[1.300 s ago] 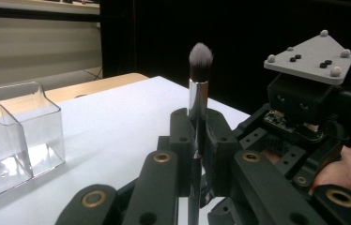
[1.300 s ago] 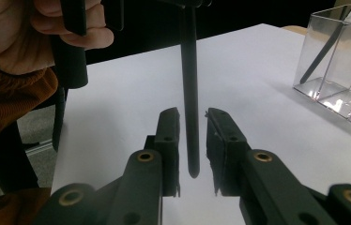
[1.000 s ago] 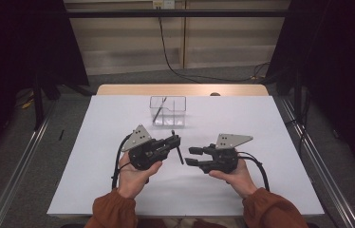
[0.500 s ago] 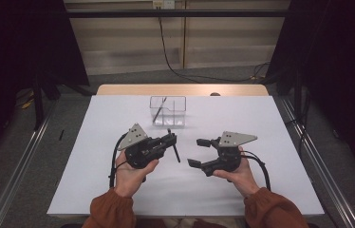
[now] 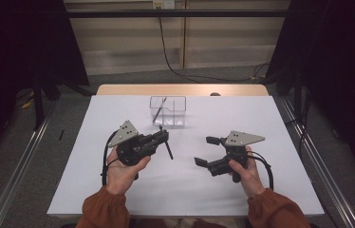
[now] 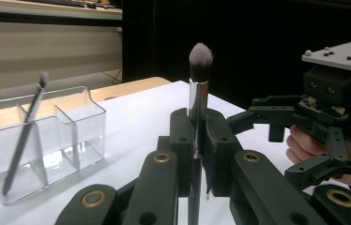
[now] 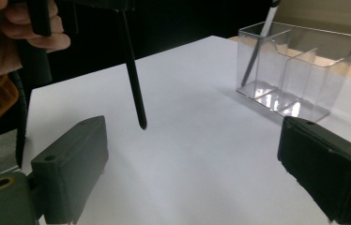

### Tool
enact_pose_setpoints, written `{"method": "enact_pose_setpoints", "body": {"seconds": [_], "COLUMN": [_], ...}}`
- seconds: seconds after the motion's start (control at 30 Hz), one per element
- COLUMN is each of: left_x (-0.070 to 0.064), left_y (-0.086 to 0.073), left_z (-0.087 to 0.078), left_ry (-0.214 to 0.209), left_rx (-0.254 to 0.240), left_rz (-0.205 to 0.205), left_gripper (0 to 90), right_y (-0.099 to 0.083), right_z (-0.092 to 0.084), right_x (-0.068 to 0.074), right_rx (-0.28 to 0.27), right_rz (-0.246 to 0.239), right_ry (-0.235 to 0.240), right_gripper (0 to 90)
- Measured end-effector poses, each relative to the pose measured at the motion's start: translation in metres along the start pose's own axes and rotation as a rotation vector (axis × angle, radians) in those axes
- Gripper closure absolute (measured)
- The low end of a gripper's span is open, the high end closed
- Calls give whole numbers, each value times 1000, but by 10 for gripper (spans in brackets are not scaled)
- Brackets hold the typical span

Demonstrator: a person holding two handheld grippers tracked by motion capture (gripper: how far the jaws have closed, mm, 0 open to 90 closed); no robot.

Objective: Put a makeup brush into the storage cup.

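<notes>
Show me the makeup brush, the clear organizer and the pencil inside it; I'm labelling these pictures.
makeup brush (image 6: 200,56), left gripper view, on its bristle tip.
clear organizer (image 5: 175,115), high view, on its right compartment wall.
pencil (image 6: 23,138), left gripper view, on mid shaft.

Open white sheet between tools (organizer blocks far side).

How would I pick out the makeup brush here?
On the white table sheet, find the left gripper, nearer than the clear organizer. Clamped upright in its jaws is the brush: silver collar, pale fluffy tip, unlike the thin pencil leaning inside the organizer.
</notes>
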State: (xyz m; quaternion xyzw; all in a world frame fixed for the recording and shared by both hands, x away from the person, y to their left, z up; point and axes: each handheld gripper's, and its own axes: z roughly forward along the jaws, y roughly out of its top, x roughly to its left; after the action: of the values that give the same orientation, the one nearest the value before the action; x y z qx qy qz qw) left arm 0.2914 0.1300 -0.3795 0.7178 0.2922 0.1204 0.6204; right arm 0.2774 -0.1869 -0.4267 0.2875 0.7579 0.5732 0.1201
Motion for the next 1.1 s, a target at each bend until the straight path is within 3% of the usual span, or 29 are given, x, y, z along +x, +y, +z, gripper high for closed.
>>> {"method": "enact_pose_setpoints", "body": {"seconds": [0.17,0.3,0.6,0.8,1.03,1.1], "left_x": [6,11,19,23,28,30], "left_y": [3,5,8,11,14,14], "left_z": [-7,-11,-15,-17,-21,-22], "left_ry": [11,20,41,52,70,76], "left_rx": [13,10,10,6,6,8], "left_rz": [5,7,1,-2,-3,0], "left_gripper": [837,836,836,836,836,836], "right_y": [-2,-6,-13,-21,-28,-30], "right_z": [-7,-15,-37,-52,-69,-74], "right_x": [0,-1,-9,-13,-15,-15], "right_rx": [11,-16,-68,-67,-96,-99], "right_rz": [-18,-16,5,39,28,4], "right_ry": [-32,-46,-122,-146,-229,-263], "right_gripper": [78,64,59,30,4,6]}}
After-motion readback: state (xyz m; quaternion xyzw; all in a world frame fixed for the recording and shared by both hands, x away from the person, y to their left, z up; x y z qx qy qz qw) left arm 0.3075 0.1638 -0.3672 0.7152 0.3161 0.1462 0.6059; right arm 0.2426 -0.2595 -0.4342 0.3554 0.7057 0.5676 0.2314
